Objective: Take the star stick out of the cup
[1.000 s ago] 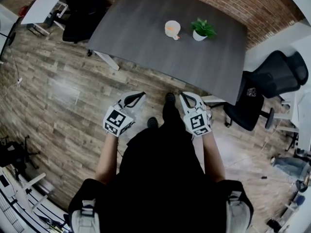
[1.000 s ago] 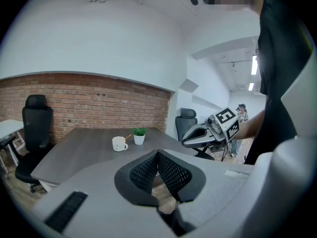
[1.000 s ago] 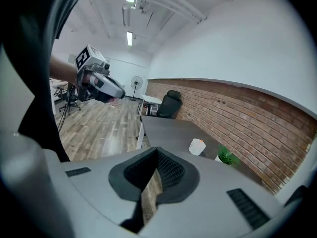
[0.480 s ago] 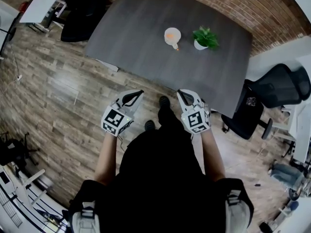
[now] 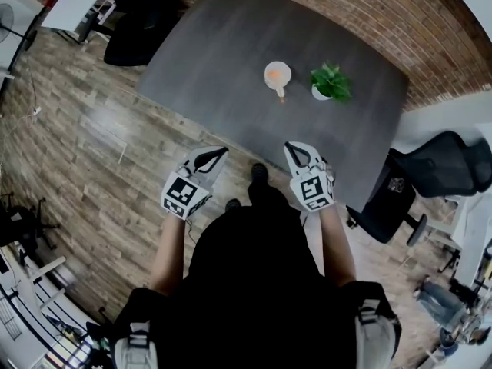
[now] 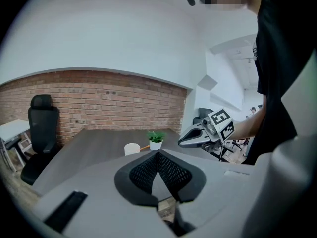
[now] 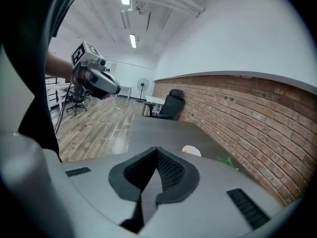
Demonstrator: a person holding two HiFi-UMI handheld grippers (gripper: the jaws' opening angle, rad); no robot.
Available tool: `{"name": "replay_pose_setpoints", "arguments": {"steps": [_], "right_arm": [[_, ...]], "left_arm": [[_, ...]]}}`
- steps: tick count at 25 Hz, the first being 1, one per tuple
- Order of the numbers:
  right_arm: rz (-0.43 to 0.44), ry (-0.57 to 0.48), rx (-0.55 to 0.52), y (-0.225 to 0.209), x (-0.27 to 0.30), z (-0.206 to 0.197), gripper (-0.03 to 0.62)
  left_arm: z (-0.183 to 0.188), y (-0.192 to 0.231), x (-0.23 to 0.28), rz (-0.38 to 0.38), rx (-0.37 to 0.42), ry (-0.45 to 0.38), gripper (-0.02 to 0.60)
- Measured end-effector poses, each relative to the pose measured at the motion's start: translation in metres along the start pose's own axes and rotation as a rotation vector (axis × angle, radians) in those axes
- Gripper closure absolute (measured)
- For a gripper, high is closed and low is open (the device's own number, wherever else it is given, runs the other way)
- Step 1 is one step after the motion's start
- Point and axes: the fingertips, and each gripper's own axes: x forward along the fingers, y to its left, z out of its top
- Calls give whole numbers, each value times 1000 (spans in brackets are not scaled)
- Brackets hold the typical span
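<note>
A white cup [image 5: 277,73] stands on the dark grey table [image 5: 207,60], with an orange stick [image 5: 281,94] leaning out over its rim toward me. From the left gripper view the cup [image 6: 132,148] and stick [image 6: 144,146] are far ahead; the right gripper view shows the cup [image 7: 191,151] just past the jaws. My left gripper [image 5: 217,153] and right gripper [image 5: 293,149] hover over the floor short of the table's near edge, far from the cup. Both are shut with nothing between the pads, as the left gripper [image 6: 158,154] and right gripper [image 7: 157,150] views show.
A small potted plant [image 5: 330,83] stands right of the cup. Black office chairs sit at the far left [image 5: 142,21] and at the right [image 5: 442,164] of the table. A brick wall [image 5: 361,14] runs behind the table. Wooden floor [image 5: 92,137] lies to the left.
The table, cup and plant have drawn nearer in the head view as the person walks toward them. Both grippers travel along, still shut and level with each other.
</note>
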Motion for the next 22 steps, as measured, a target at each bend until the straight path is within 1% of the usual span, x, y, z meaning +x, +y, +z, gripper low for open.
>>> {"name": "replay_pose_setpoints", "arguments": {"steps": [5, 7, 11, 16, 22], "right_arm": [[32, 19, -39, -20, 18, -5, 594], [50, 18, -50, -26, 26, -5, 594], [94, -10, -81, -35, 39, 3, 592], [150, -46, -91, -50, 49, 4, 589], [174, -66, -119, -66, 58, -2, 585]], "left_arm": [[8, 8, 6, 51, -27, 6, 580], [10, 11, 9, 71, -22, 2, 580], [15, 18, 16, 109, -24, -2, 580], [23, 22, 30, 162, -35, 5, 580], [28, 16, 41, 194, -38, 19, 580]]}}
